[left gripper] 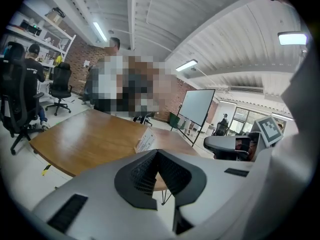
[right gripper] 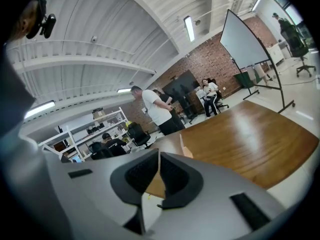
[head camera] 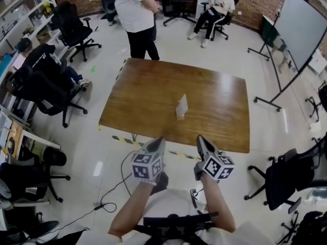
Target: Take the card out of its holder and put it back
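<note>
A white card (head camera: 182, 104) stands upright in a small wooden holder (head camera: 180, 116) near the middle of the brown table (head camera: 148, 96). Both grippers hover off the table's near edge, pointing toward the card and well short of it. My left gripper (head camera: 159, 140) has its jaws met at the tips, with nothing between them (left gripper: 156, 151); the card (left gripper: 145, 140) shows just beyond it. My right gripper (head camera: 200, 138) has its jaws a thin slit apart and empty (right gripper: 159, 151). In the right gripper view the card (right gripper: 182, 144) appears edge-on above its holder (right gripper: 188, 153).
A person (head camera: 136, 11) stands at the table's far edge. Office chairs (head camera: 43, 88) sit at the left with a person seated; another chair (head camera: 286, 180) is at the right. A whiteboard on a stand (head camera: 300, 27) is at the far right. A cable (head camera: 110, 200) lies on the floor.
</note>
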Demonstrator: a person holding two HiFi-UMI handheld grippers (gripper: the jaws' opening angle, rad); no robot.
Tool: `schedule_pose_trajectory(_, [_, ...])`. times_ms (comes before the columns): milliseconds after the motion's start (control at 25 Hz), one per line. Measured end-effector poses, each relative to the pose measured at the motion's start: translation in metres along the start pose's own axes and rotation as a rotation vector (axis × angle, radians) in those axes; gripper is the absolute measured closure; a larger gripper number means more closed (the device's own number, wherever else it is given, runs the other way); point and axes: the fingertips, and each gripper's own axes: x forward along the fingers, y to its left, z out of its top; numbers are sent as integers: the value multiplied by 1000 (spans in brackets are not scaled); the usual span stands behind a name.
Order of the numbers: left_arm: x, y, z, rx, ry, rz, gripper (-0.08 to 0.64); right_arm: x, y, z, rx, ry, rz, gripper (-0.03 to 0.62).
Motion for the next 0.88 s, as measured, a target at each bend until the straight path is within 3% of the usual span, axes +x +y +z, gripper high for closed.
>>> schedule_pose_trajectory(480, [59, 35, 39, -13, 25, -36, 569, 69, -16, 32, -44, -3, -67, 548])
schedule_pose_trajectory(760, [87, 51, 46, -14, 48, -67, 569, 112, -29, 28, -85, 42, -123, 420])
schedule_pose_trajectory(880, [99, 59, 45, -4, 73, -80, 569, 130, -34, 24, -96, 51, -146, 413])
